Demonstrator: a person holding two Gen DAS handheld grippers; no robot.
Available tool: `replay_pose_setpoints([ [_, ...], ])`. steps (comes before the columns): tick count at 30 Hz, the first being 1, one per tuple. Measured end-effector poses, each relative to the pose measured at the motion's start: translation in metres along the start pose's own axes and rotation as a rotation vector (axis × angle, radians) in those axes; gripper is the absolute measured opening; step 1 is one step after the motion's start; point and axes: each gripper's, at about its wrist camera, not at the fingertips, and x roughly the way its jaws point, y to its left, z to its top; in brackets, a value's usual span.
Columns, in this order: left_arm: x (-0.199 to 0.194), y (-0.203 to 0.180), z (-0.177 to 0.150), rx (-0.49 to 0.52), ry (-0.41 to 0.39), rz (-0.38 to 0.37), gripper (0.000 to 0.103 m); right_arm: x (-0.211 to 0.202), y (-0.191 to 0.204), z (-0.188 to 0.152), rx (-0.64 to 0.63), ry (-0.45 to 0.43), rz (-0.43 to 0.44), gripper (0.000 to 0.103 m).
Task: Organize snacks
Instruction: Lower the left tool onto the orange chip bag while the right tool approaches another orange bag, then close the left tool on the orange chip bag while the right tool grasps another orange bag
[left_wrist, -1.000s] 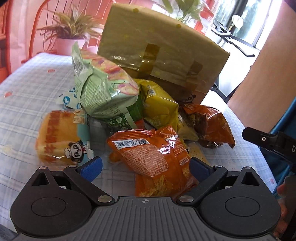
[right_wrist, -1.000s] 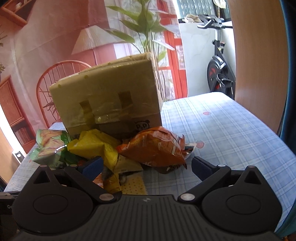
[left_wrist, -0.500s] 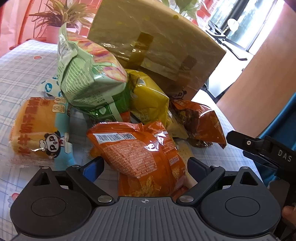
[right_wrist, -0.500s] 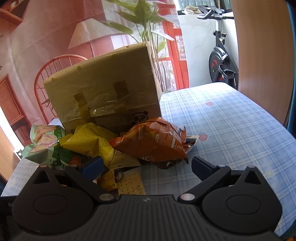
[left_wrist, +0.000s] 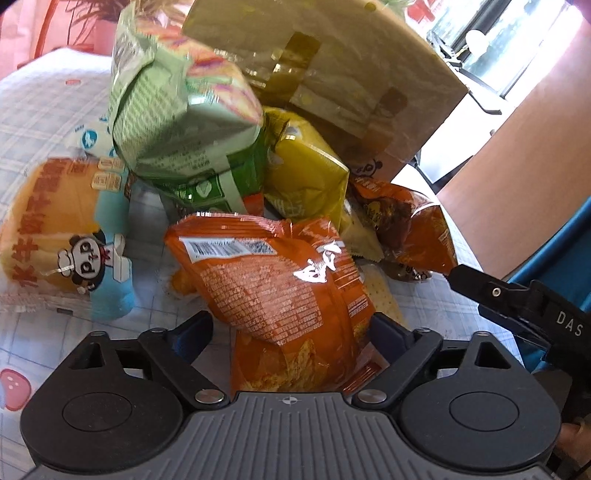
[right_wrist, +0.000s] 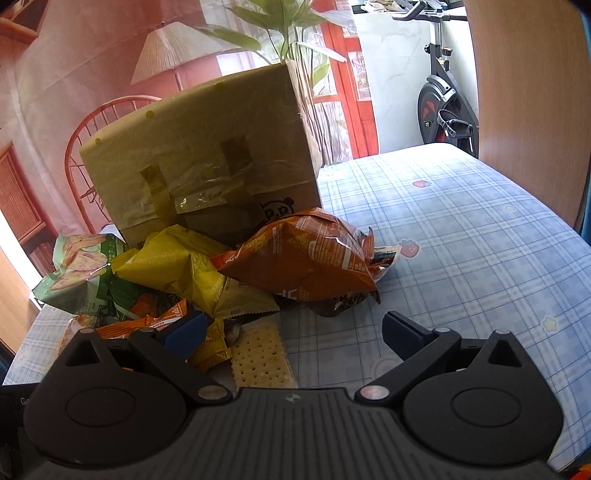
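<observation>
The snacks lie in a heap on the checked tablecloth (right_wrist: 461, 236) before a taped cardboard box (right_wrist: 199, 173): a green bag (left_wrist: 177, 118) at 11 o'clock of the left view, a bread pack (left_wrist: 62, 229) at 9 o'clock, and a yellow bag (left_wrist: 306, 181). The orange bag (left_wrist: 280, 288), shiny and crumpled, has its long axis running from 11 toward 5 o'clock, barcode end away. The left gripper (left_wrist: 291, 332) has just been closing, its right pad touching this bag and the left apart, and the right gripper (right_wrist: 295, 328) stands spread over a cracker (right_wrist: 258, 354).

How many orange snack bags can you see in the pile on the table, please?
2. One orange bag lies at the front, between the left gripper's open jaws. The other orange bag rests against the cardboard box at the pile's right end. More may be hidden underneath.
</observation>
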Motion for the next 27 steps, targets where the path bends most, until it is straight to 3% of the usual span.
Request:
replay_pose_setpoints([
  [3, 0.002, 0.005, 0.0, -0.027, -0.007, -0.025, 0.088, 0.001, -0.002, 0.0, 0.004, 0.004, -0.003, 0.103],
  [6, 0.002, 0.008, 0.0, -0.041, 0.003, -0.066, 0.075, 0.002, -0.004, 0.0, 0.004, 0.007, -0.004, 0.103],
  [12, -0.004, 0.009, 0.0, -0.027, -0.005, -0.097, 0.062, 0.006, -0.006, 0.002, 0.001, 0.013, -0.009, 0.103],
  [22, -0.016, 0.01, 0.002, -0.018, -0.048, -0.13, 0.059, 0.016, -0.007, 0.026, -0.064, -0.019, -0.016, 0.103],
  [27, -0.023, 0.016, 0.002, -0.031, -0.06, -0.135, 0.059, 0.031, 0.001, 0.03, -0.243, -0.006, -0.05, 0.103],
])
